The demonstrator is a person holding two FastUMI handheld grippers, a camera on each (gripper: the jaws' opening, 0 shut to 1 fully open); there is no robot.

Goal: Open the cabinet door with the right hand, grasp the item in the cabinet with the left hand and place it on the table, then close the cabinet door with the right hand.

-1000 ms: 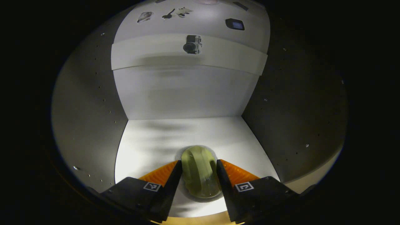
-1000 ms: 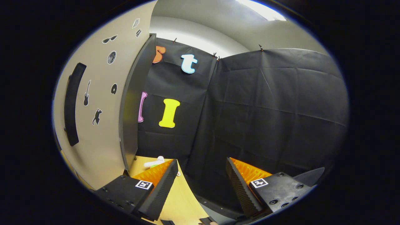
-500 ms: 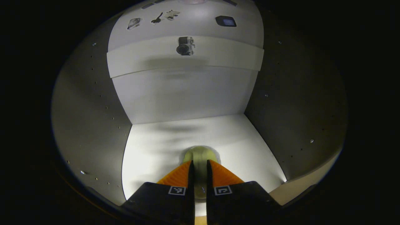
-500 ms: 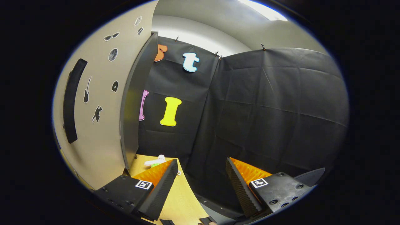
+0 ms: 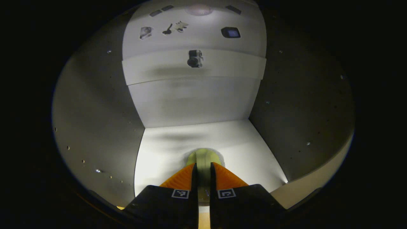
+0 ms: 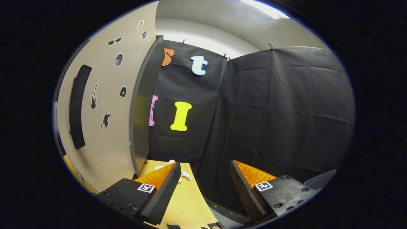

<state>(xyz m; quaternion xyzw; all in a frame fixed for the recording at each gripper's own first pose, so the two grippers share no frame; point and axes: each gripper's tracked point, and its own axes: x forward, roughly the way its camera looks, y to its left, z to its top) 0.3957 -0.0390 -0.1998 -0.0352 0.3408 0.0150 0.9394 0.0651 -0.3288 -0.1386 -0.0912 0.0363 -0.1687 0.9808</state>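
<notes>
In the left gripper view, a pale yellow-green rounded item (image 5: 203, 158) sits low over the white cabinet floor (image 5: 165, 149), and my left gripper (image 5: 203, 170) is shut on it, both fingers pressing its sides. Most of the item is hidden behind the fingers. In the right gripper view, my right gripper (image 6: 205, 173) hangs open with nothing between its fingers. The beige cabinet door (image 6: 105, 127) stands swung open at the left of that view, with a long dark handle (image 6: 77, 106) and small stickers on it.
Dark side walls (image 5: 95, 121) and a white back panel (image 5: 194, 101) close in the cabinet. A sticker of a camera (image 5: 195, 58) sits on a white band above. A wooden table (image 6: 187, 203) with a small white and green object (image 6: 178, 173) lies below the right gripper.
My left gripper went from open around the yellow-green item to shut on it, then drew back slightly. The right gripper drifted a little, staying open.
</notes>
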